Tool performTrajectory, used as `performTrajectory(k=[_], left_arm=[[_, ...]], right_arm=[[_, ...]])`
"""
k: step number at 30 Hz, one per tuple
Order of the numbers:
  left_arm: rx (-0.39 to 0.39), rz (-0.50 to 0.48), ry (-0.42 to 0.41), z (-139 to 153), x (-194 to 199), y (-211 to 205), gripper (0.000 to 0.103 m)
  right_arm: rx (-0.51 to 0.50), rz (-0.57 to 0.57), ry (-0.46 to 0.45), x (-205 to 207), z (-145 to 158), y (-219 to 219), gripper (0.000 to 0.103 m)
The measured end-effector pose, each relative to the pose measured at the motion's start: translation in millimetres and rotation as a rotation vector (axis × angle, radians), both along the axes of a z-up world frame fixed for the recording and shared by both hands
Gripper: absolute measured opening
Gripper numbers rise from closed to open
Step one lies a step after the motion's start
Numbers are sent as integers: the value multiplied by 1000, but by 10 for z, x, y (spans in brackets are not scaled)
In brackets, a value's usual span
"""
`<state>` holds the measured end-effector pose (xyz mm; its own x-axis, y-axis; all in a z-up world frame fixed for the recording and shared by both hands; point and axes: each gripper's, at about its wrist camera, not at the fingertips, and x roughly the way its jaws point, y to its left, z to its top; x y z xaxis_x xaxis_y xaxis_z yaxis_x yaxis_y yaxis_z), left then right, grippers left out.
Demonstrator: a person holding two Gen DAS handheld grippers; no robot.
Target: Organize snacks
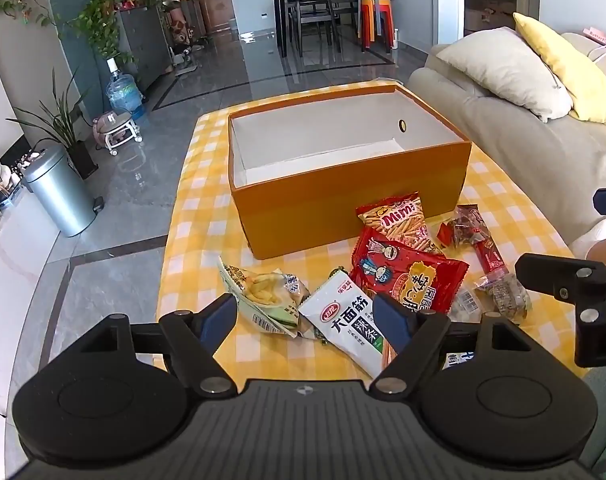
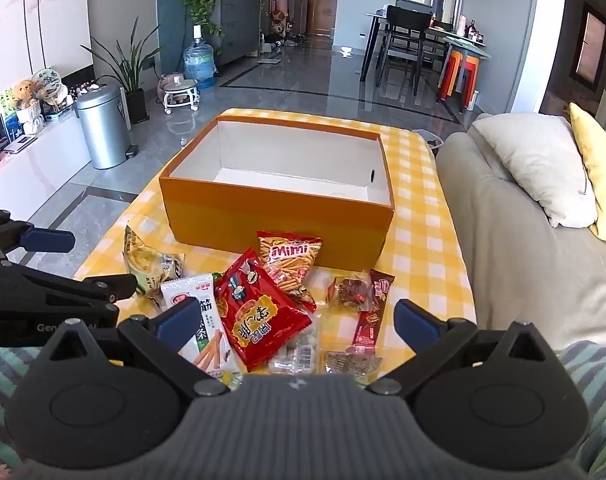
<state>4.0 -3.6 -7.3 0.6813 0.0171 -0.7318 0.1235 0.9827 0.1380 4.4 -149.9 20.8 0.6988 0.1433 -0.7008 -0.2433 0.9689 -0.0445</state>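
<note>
While both tongs hang above the near edge of the yellow checked tablecloth (image 1: 199,216), neither one grips anything. The left gripper (image 1: 307,320) has its blue pads spread wide, framing the white spicy-strip packet (image 1: 345,320) and the crumpled pale-green chip bag (image 1: 263,296) without touching either. The right gripper (image 2: 297,320) is spread just as wide over the red snack bag (image 2: 259,316), with small clear-wrapped sweets (image 2: 299,354) just below it. The snacks lie in a loose heap right in front of the orange cardboard box (image 2: 279,220): the Mimi stick packet (image 2: 289,258) leans against its front wall, and a dark red wafer bar (image 2: 369,320) lies to the right. Only the box's white lining shows inside.
</note>
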Motion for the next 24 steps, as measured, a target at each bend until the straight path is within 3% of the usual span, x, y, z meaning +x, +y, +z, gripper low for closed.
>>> performTrajectory(k=[24], left_arm=[[-1,-28,-8,6,-3,-32,88]], right_arm=[[-13,-10,10,38,-67,17,99]])
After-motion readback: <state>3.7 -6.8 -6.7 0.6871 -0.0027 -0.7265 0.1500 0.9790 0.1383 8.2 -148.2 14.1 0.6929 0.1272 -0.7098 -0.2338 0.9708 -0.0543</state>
